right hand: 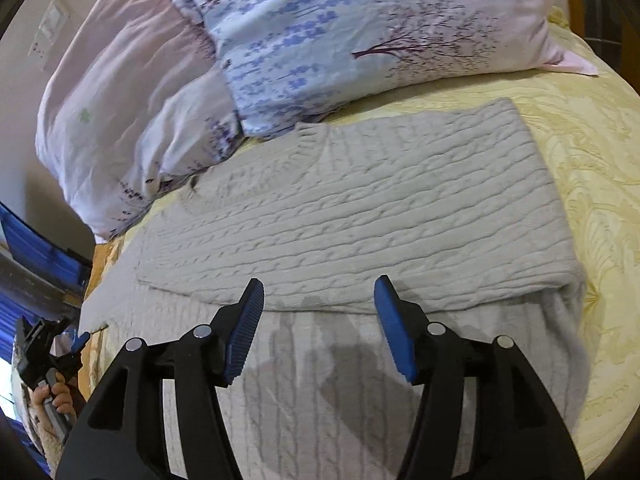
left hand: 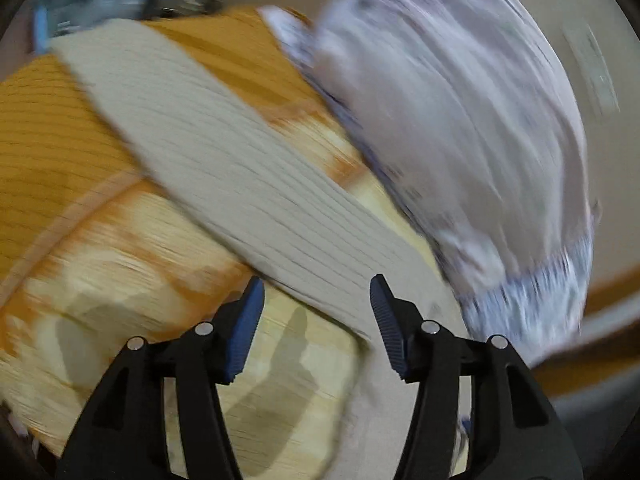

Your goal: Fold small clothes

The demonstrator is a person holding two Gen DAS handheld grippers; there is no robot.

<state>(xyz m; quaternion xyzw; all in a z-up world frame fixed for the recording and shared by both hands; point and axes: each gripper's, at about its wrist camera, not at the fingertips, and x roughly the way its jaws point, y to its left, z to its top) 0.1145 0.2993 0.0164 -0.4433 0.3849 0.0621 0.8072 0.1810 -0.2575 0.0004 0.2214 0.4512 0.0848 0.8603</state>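
A beige cable-knit sweater [right hand: 360, 208] lies on the yellow bedspread [right hand: 592, 200], its upper part folded over the lower into a flat rectangle. My right gripper [right hand: 318, 292] hovers over the near fold edge, open, with nothing between its blue pads. In the left wrist view the picture is motion-blurred: the sweater [left hand: 224, 152] runs as a diagonal beige band, and my left gripper [left hand: 316, 292] is open above its near end, holding nothing. In the right wrist view the left gripper [right hand: 60, 356] shows at the far left edge, off the sweater, carried by a hand [right hand: 60, 396].
A floral pillow [right hand: 360, 32] and a pink pillow [right hand: 120, 100] lie just beyond the sweater, touching its far edge. The pillows [left hand: 460, 120] fill the right of the left wrist view. A wall with a switch plate [right hand: 48, 36] stands behind. Blue objects [right hand: 32, 240] sit beside the bed.
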